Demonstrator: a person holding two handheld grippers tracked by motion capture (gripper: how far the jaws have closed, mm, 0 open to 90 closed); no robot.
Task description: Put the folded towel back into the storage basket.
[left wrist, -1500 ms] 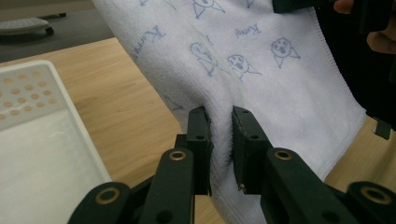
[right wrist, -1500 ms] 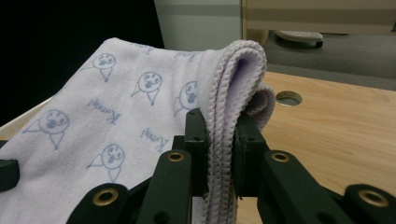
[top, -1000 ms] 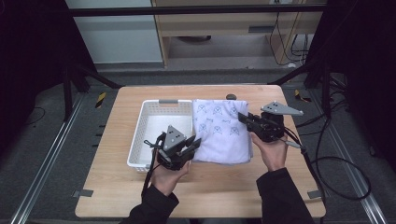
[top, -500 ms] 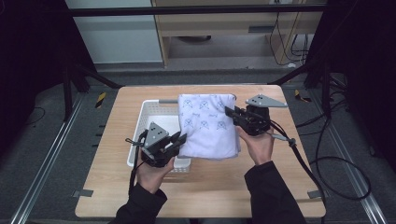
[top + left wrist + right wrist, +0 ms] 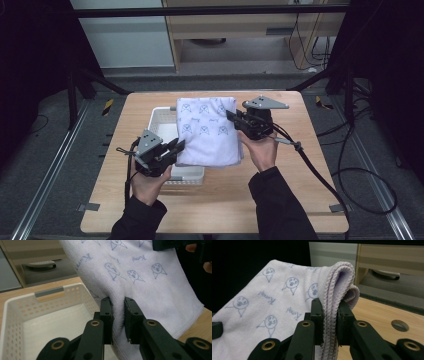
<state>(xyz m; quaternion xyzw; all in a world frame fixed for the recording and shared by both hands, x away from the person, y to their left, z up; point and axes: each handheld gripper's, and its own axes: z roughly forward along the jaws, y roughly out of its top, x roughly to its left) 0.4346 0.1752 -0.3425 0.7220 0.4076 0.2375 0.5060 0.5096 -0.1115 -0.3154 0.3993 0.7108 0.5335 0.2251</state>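
Note:
A folded white towel (image 5: 207, 131) printed with blue doodles hangs lifted between both grippers, above the white perforated basket (image 5: 162, 118). My left gripper (image 5: 176, 147) is shut on the towel's near left edge; in the left gripper view its jaws pinch the cloth (image 5: 140, 277) over the basket's inside (image 5: 57, 322). My right gripper (image 5: 233, 118) is shut on the towel's right edge, and the right gripper view shows the layered hem (image 5: 332, 297) squeezed between the jaws.
The wooden table (image 5: 300, 165) carries the basket at its left middle. A round hole (image 5: 400, 325) marks the tabletop by the right gripper. Cables (image 5: 320, 175) trail off the right side. A cabinet (image 5: 235, 30) stands beyond the far edge.
Both hands have carried the towel leftward, from the table's right half to above the basket. The towel has also risen slightly off the tabletop.

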